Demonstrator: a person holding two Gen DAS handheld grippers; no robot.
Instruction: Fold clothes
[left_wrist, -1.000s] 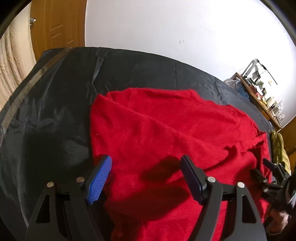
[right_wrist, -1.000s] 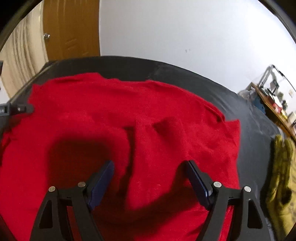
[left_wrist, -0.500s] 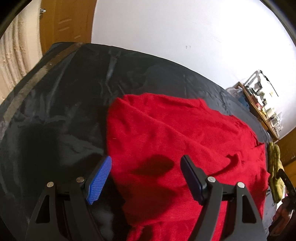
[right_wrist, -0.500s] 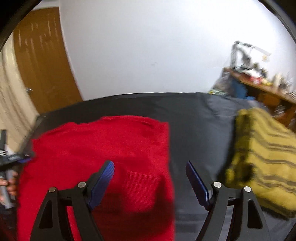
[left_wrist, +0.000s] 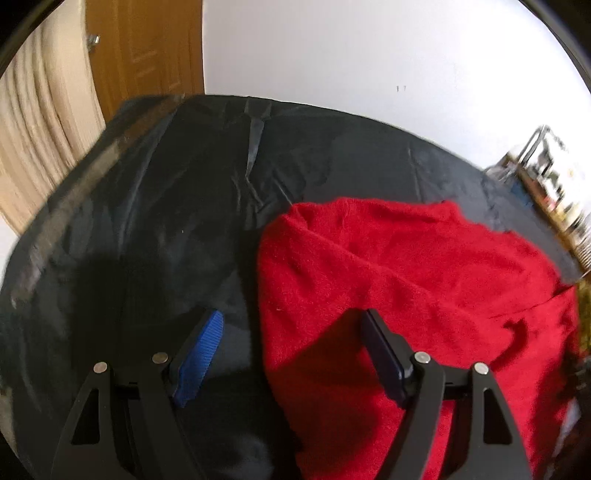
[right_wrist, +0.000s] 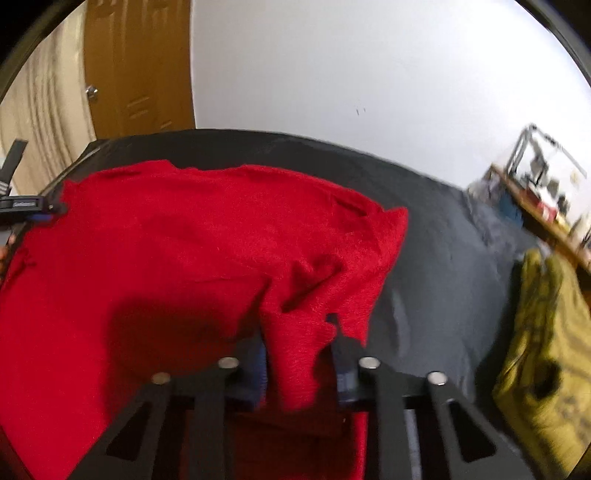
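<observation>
We find the red garment lying on the black sheet, long axis running left to right. Right gripper — jaws closing on a bunched fold at its near edge. Left gripper — wide open, holding nothing, straddling the garment's left edge.

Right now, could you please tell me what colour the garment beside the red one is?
Olive-yellow with dark stripes; the right wrist view shows it best.
</observation>
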